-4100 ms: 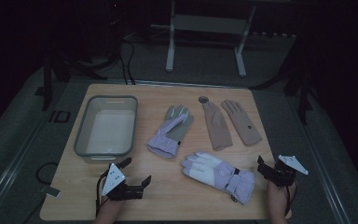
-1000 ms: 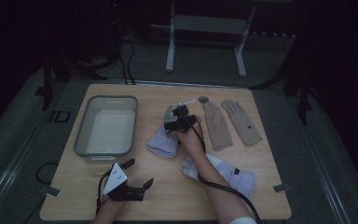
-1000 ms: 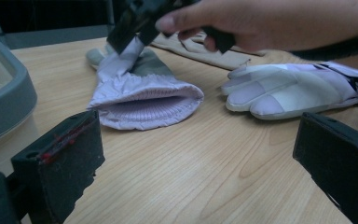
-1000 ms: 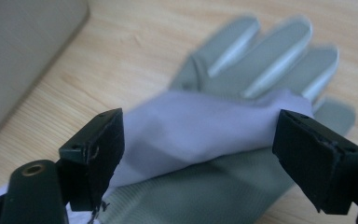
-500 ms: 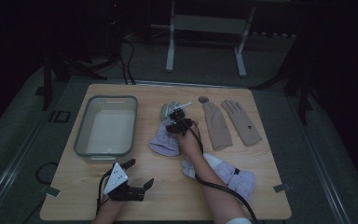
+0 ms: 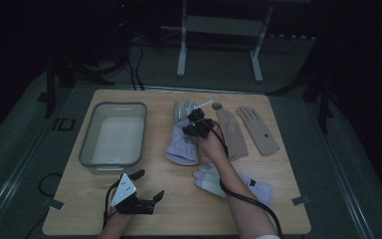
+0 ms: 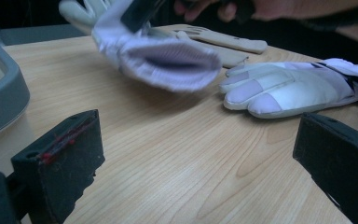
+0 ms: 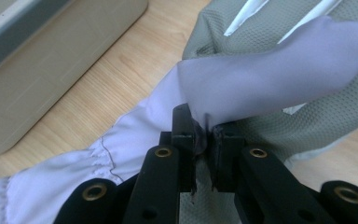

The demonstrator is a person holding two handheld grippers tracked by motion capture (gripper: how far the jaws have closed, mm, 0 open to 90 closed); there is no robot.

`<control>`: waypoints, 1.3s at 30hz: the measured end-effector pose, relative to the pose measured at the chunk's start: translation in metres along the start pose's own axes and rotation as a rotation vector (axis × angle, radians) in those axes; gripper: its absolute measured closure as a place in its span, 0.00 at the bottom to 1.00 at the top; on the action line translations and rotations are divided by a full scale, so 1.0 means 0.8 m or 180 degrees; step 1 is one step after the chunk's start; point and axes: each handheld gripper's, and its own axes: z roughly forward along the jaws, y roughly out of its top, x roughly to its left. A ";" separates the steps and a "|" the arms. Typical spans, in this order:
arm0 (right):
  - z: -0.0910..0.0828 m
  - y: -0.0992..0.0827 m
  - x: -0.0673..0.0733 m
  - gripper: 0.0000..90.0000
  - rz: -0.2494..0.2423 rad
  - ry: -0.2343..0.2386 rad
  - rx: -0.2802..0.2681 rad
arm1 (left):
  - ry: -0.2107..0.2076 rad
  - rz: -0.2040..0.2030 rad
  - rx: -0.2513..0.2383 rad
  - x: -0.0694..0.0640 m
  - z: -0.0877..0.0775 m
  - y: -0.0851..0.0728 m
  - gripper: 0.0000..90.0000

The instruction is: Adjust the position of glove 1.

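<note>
The right tool (image 6: 195,125) has just closed its jaws, and it now pinches a fold of the lilac-and-grey glove (image 6: 181,144) near its middle. The glove lies on the bench (image 6: 278,199), its long axis running away from the person, just right of the grey tray (image 6: 88,154). The left tool (image 6: 146,186), jaws spread and empty, rests well apart near the front edge, so the right hand is nearer.

no readable text, label, brand or number stands on anything on the table.
</note>
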 end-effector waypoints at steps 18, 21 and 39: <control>0.029 -0.039 -0.006 0.91 -0.0127 0.0065 0.0442 | -0.0001 -0.0019 -0.0005 0.000 0.001 0.000 0.02; 0.028 -0.047 -0.013 0.90 -0.0035 0.0183 0.0400 | -0.0004 -0.0025 -0.0004 0.000 0.002 0.000 0.02; 0.010 -0.067 -0.034 0.89 -0.0170 0.0292 0.0439 | -0.0045 -0.0029 -0.0002 0.001 0.003 0.002 0.02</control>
